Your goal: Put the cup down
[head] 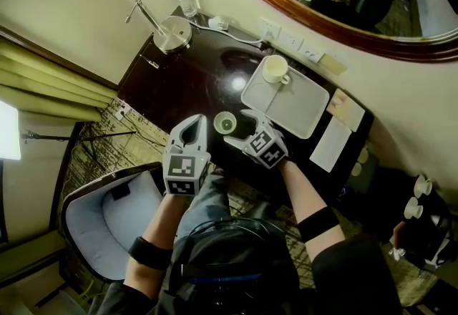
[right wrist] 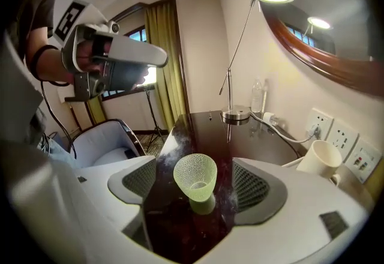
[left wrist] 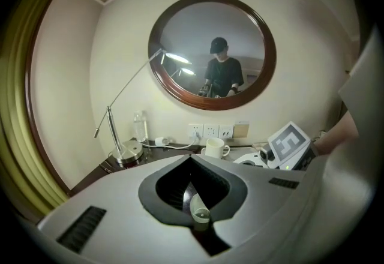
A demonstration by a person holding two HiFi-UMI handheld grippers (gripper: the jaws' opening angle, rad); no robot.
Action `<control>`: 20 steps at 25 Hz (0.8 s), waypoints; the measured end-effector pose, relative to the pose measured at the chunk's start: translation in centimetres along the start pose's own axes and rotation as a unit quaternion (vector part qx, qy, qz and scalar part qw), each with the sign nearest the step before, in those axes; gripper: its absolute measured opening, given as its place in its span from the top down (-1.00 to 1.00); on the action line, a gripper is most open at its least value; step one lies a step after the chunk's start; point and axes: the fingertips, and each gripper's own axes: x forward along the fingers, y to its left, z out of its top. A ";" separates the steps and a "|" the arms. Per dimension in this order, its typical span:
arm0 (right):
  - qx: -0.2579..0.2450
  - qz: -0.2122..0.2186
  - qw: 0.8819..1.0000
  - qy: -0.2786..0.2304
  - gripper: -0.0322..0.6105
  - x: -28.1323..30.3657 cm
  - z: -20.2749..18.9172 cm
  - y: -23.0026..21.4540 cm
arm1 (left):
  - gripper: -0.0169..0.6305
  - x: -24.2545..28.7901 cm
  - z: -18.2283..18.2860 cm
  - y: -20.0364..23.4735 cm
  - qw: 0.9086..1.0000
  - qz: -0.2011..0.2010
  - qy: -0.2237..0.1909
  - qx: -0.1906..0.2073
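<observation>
A pale green textured cup (head: 225, 122) stands upright on the dark glossy table (head: 179, 84). In the right gripper view the cup (right wrist: 195, 176) sits between the two pads with a gap on each side. My right gripper (head: 242, 129) is open, its jaws wide around the cup and touching nothing. My left gripper (head: 192, 127) hovers just left of the cup, shut and empty. In the left gripper view the closed jaws (left wrist: 191, 164) fill the lower half, and the cup (left wrist: 200, 212) shows through the slot between them.
A white tray (head: 300, 109) with a white mug (head: 275, 69) lies right of the cup. A desk lamp (head: 172, 33) and a water bottle (head: 186, 0) stand at the table's far end. A grey chair (head: 107, 217) is at the lower left, and a round mirror (head: 358, 13) hangs on the wall.
</observation>
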 end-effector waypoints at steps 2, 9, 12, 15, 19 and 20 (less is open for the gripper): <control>0.016 -0.011 1.000 -0.009 -0.34 -1.9 0.2 0.2 | 0.95 -0.6 0.1 -1.3 1.000 -0.013 -0.006 -0.009; 0.071 -0.095 0.993 -0.026 0.27 -10.1 -0.9 -0.3 | 0.95 -1.8 0.8 -6.6 0.998 -0.057 -0.009 -0.014; 0.089 -0.134 0.986 -0.038 0.42 -13.5 -1.9 -0.8 | 0.95 -1.9 0.9 -8.5 0.997 -0.073 -0.008 -0.003; 0.097 -0.180 0.978 -0.050 0.60 -17.0 -2.9 -1.7 | 0.95 -1.9 1.1 -10.4 0.996 -0.087 -0.005 0.005; 0.115 -0.218 0.967 -0.064 0.75 -20.9 -3.9 -1.7 | 0.95 -1.6 1.1 -12.8 0.994 -0.107 -0.003 0.011; 0.117 -0.231 0.963 -0.068 0.76 -21.9 -4.2 -2.0 | 0.95 -1.5 1.2 -13.3 0.993 -0.113 -0.004 0.014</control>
